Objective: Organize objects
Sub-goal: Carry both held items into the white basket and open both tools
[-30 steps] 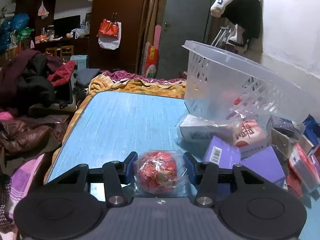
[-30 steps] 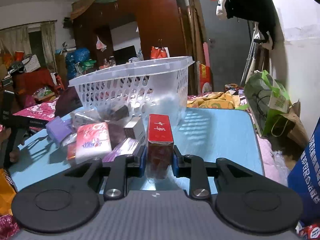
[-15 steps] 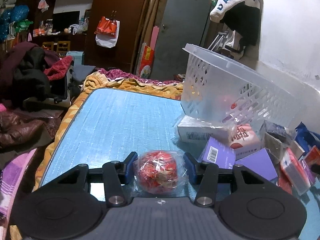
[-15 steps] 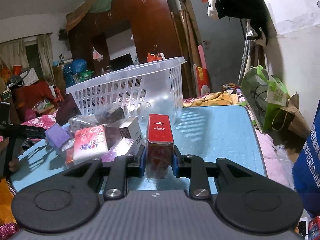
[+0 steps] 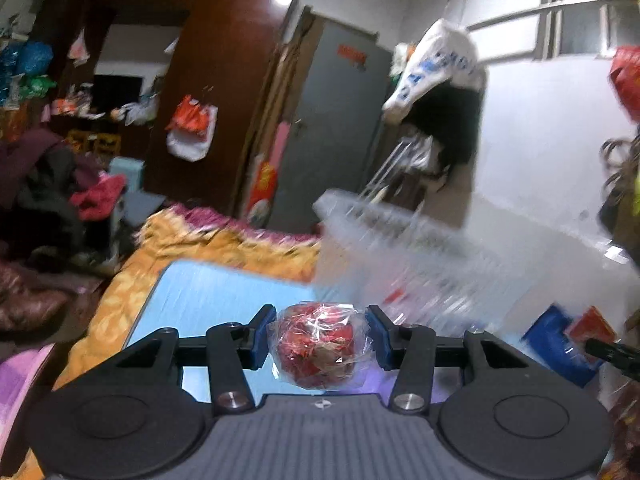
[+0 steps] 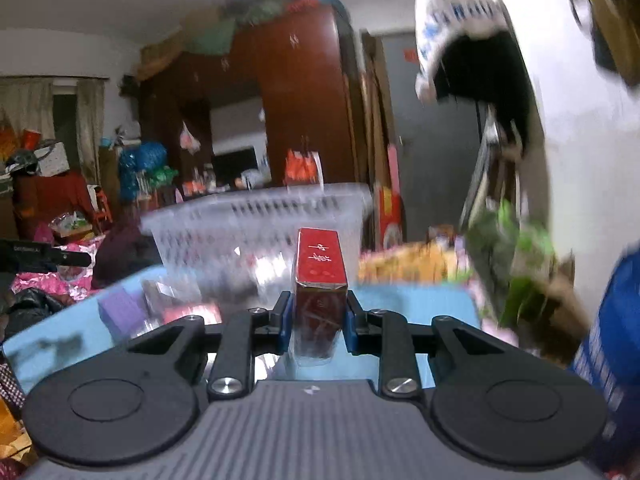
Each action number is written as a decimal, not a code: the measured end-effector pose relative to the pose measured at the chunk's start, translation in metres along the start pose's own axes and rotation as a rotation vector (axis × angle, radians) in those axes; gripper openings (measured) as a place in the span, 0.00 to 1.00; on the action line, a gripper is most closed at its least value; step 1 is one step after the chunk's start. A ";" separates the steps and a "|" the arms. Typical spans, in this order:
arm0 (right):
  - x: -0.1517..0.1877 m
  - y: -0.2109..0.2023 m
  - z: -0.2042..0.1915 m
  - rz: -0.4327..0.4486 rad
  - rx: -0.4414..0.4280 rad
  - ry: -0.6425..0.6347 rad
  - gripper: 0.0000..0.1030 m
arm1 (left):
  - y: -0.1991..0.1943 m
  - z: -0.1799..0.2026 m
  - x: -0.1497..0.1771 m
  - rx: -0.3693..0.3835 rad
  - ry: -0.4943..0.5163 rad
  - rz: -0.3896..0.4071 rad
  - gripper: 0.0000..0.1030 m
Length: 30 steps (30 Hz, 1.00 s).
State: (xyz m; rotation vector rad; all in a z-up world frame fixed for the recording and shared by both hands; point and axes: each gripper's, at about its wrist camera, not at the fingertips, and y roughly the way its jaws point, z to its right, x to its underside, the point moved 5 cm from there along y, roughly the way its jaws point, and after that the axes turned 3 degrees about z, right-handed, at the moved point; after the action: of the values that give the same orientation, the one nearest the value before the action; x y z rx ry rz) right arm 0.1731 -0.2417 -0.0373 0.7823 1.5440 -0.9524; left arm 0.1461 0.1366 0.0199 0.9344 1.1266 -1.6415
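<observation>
The left claw (image 5: 318, 340) is clenched on a round red snack bundle (image 5: 316, 350) wrapped in clear film, its 2 blue pads pressed to the wrap on either side, held above the near part of the blue counter (image 5: 208, 296). Only the left wrist view shows the orange patterned blanket (image 5: 192, 240) at the counter's far left edge and the heap of dark clothes (image 5: 52, 184) further left. To the right of the bundle stands the clear plastic basket (image 5: 404, 256), blurred, with a blue packet (image 5: 556, 340) and a red packet (image 5: 592, 326) lying near it on the right; a black tip pokes in at the right edge, what it belongs to I cannot tell.

The right claw (image 6: 318, 320) is grasping a tall red box (image 6: 320, 280), upright, pinched low between both pads. Only this view shows a purple box (image 6: 118, 312) on the counter (image 6: 60, 340) at the left, in front of the basket (image 6: 256, 220), which sits just beyond the red box. A green bag (image 6: 516, 264) hangs blurred at the right, with a blue bag (image 6: 612, 320) nearest the right edge.
</observation>
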 end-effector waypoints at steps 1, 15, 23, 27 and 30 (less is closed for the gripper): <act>-0.011 0.001 -0.005 0.014 -0.010 -0.013 0.28 | 0.001 0.007 -0.009 0.018 0.008 0.007 0.51; -0.099 0.146 -0.034 -0.079 -0.051 -0.121 0.54 | 0.125 0.090 -0.089 0.026 0.090 -0.054 0.56; -0.077 0.095 -0.029 -0.021 -0.031 -0.117 1.00 | 0.099 0.080 -0.068 0.013 0.086 0.004 1.00; -0.029 0.054 -0.022 -0.073 0.055 -0.008 1.00 | 0.059 0.077 -0.022 0.047 0.140 -0.008 1.00; 0.014 0.026 -0.021 -0.090 0.045 0.040 1.00 | 0.030 0.079 0.024 -0.034 0.211 0.032 0.99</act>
State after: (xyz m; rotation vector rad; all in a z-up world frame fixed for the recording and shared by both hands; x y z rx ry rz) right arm 0.1840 -0.2109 -0.0541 0.7725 1.6091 -1.0460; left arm 0.1605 0.0503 0.0137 1.1180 1.2708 -1.5197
